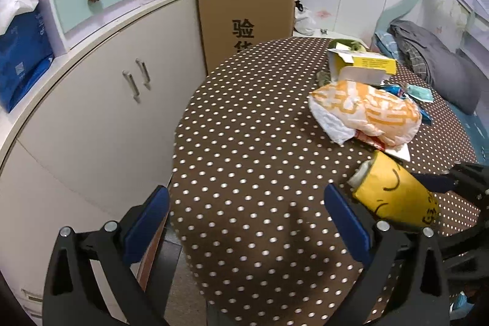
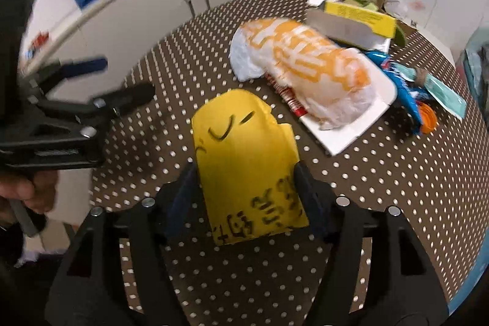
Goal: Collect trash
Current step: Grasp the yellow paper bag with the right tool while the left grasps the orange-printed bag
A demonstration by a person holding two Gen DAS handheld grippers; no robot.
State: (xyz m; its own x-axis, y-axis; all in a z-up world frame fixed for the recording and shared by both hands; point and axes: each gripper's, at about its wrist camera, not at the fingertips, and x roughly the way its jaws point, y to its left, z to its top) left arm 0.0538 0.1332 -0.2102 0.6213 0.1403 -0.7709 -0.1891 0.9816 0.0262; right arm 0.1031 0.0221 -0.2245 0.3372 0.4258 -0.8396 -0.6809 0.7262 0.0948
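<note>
Yellow packet [image 2: 244, 161] is clamped in right hand-held gripper [image 2: 249, 188] above the dotted bench [image 2: 397, 188], likely for carrying off; left hand-held gripper [image 1: 244, 222] is held apart, empty.

light: even, soft | edges: fisheye-bent; vignetted | blur: right view (motion)

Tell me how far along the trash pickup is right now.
Early, by the look of it. No bin or bagged trash is visible, so nothing shows as done. In hand: the right claw is shut on the yellow packet. The left claw is open over the dotted tablecloth. Left: the orange-and-white wrapper, the open yellow box and the blue wrappers.
</note>
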